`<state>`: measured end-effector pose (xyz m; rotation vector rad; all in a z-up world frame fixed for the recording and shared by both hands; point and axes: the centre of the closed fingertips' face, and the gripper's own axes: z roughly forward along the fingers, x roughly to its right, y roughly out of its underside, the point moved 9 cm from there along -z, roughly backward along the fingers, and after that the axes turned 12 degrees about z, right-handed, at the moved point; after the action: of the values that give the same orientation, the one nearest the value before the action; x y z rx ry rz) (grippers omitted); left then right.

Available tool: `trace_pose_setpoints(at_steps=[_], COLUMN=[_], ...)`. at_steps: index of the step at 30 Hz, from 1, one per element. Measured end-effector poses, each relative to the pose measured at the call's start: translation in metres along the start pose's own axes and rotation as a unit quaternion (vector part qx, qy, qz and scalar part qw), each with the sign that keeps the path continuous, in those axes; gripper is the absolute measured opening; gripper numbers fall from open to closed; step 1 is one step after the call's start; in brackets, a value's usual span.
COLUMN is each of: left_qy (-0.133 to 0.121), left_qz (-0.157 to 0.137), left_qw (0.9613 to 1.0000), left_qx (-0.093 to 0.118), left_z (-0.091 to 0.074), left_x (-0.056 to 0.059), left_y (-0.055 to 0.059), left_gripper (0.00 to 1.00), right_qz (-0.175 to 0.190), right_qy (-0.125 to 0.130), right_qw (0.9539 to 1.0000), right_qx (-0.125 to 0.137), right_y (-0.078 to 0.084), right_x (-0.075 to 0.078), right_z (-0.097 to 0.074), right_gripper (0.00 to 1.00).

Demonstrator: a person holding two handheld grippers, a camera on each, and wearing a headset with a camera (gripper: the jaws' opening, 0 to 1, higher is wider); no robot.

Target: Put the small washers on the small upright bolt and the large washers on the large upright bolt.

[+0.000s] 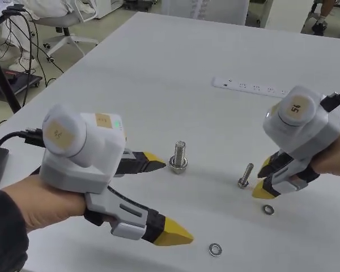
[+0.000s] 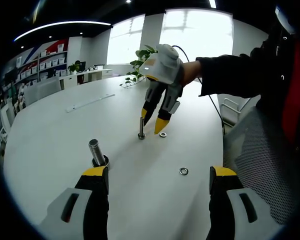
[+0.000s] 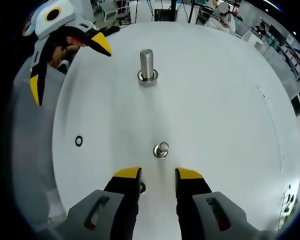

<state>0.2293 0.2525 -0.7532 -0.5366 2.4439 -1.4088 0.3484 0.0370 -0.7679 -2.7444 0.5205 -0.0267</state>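
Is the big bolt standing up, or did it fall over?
Standing up. The big bolt has its wide end down on the table, and its threaded end points straight up.

Both grippers low, tips inward.
Your left gripper gapes wide; your right gripper tilts down, jaws narrowly parted.

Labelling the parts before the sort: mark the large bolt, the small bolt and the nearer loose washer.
large bolt (image 1: 179,151): head view, on its threaded shaft.
small bolt (image 1: 247,171): head view, on its shaft.
nearer loose washer (image 1: 211,250): head view, on the left side of its ring.
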Motion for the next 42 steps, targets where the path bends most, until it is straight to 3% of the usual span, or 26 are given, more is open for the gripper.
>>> trace_pose_setpoints(at_steps=[29,42], left_qy=[-0.006,-0.01], left_qz=[0.006,0.006], left_qw=[0.9999,0.9999], left_qx=[0.009,0.011], left_z=[-0.002,-0.003], left_x=[0.001,0.001], left_y=[-0.002,-0.004], left_gripper=[0.83,0.83], right_qz=[0.02,0.015], right_qy=[0.003,0.004], right_qw=[0.9997,0.9996], right_qx=[-0.01,-0.023], right_y=[0.029,0.036], right_x=[-0.014,-0.015], right_z=[-0.007,0.002], right_gripper=[0.28,0.24])
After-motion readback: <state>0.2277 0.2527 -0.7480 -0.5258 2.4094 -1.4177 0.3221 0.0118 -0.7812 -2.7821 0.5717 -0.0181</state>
